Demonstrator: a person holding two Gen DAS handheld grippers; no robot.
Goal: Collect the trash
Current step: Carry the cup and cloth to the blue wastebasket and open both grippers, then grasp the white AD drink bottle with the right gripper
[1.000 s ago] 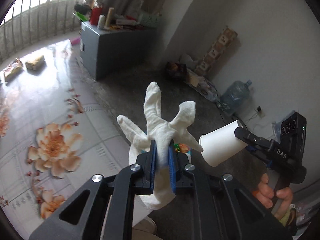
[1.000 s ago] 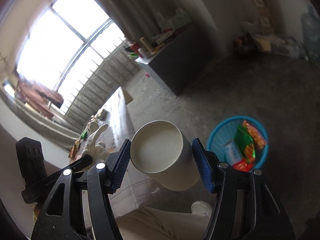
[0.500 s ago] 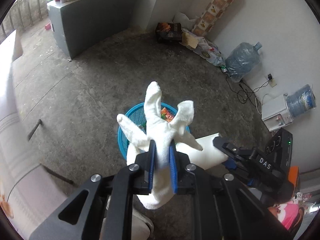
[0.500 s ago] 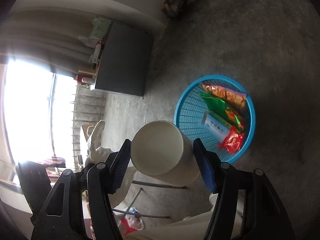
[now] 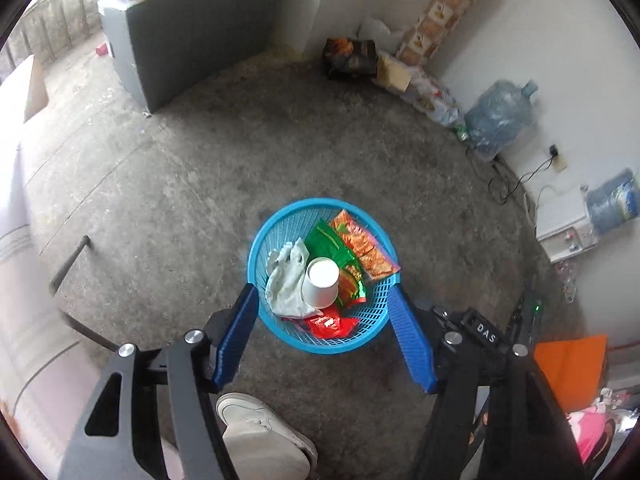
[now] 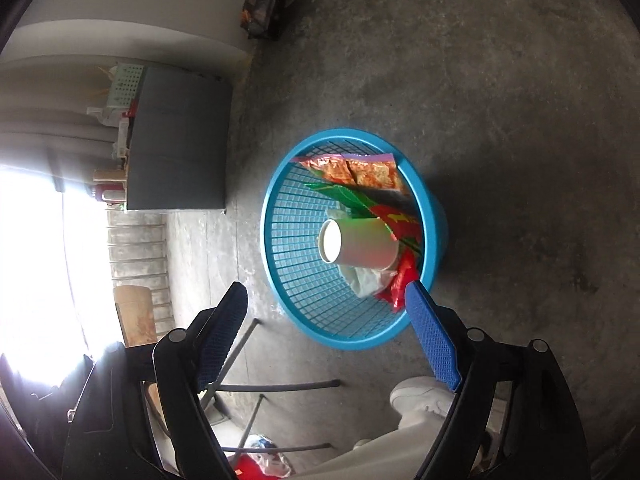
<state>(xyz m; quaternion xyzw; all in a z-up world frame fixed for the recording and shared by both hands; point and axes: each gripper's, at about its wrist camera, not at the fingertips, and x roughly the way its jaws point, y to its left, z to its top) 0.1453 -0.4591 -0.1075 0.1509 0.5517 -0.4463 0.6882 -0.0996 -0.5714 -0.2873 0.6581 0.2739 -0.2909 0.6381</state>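
Note:
A blue mesh basket (image 5: 256,240) (image 6: 280,280) stands on the concrete floor below both grippers. Inside it lie a white paper cup (image 5: 321,282) (image 6: 360,245) on its side, a crumpled white cloth (image 5: 286,280) (image 6: 366,282), and orange, green and red snack wrappers (image 5: 362,246) (image 6: 356,170). My left gripper (image 5: 322,320) hangs above the basket, its jaws opening with nothing between them. My right gripper (image 6: 328,316) also hovers over the basket, jaws opening and empty. The right gripper's black body (image 5: 486,336) shows in the left wrist view.
A grey cabinet (image 5: 188,28) (image 6: 178,140) stands by the far wall. Water jugs (image 5: 500,116), a white box with cables (image 5: 566,224) and bags line the right wall. A person's white shoe (image 5: 260,428) (image 6: 424,398) is near the basket. Metal furniture legs (image 6: 280,386) stand at the left.
The white cloth left my left gripper and the paper cup left my right gripper; both now lie in the basket. Both grippers sank toward the basket and their jaws spread.

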